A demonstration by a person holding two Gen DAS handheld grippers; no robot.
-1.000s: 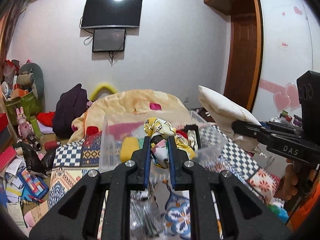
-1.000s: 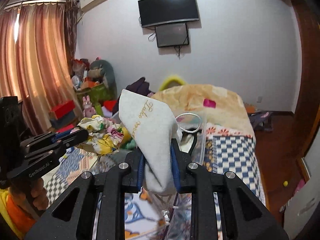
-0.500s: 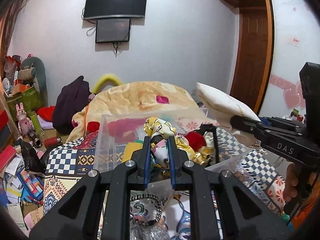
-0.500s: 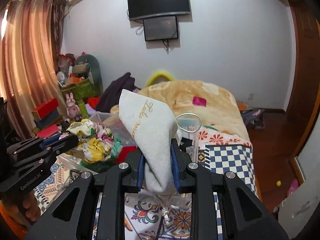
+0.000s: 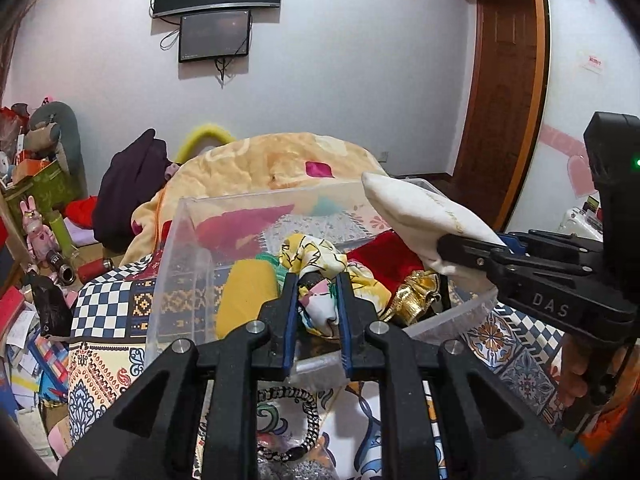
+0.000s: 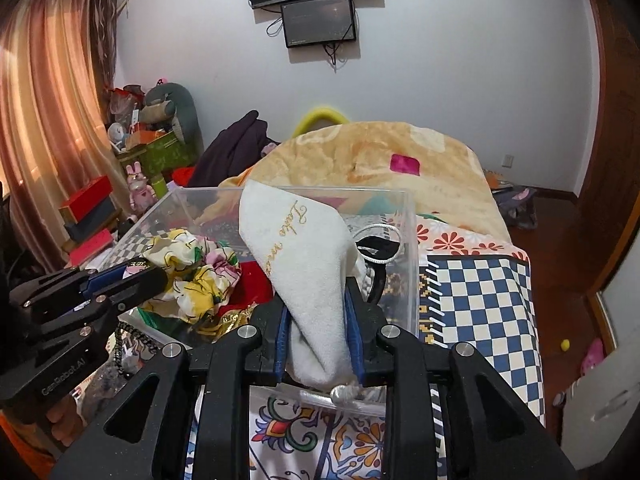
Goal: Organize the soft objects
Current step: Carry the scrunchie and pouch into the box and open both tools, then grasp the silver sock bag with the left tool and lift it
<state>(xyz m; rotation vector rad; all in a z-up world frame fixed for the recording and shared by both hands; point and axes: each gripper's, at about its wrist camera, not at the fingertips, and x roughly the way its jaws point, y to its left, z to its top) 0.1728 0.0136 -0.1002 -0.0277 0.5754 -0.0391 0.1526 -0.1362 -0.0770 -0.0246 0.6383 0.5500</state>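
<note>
Left gripper [image 5: 316, 300] jaws clamp scarf [image 5: 320, 256] above bin [image 5: 176, 264]. Right gripper [image 6: 316, 312] jaws clamp pouch [image 6: 296, 248] over bin. Lower both past rim before release; keep pouch cord inside.

Bed [image 6: 486, 300] — patterned cover; clear bin [image 6: 412, 240] and braided cord [image 5: 288, 420] on it

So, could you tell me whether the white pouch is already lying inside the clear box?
No, the right gripper holds the white pouch above it.
</note>
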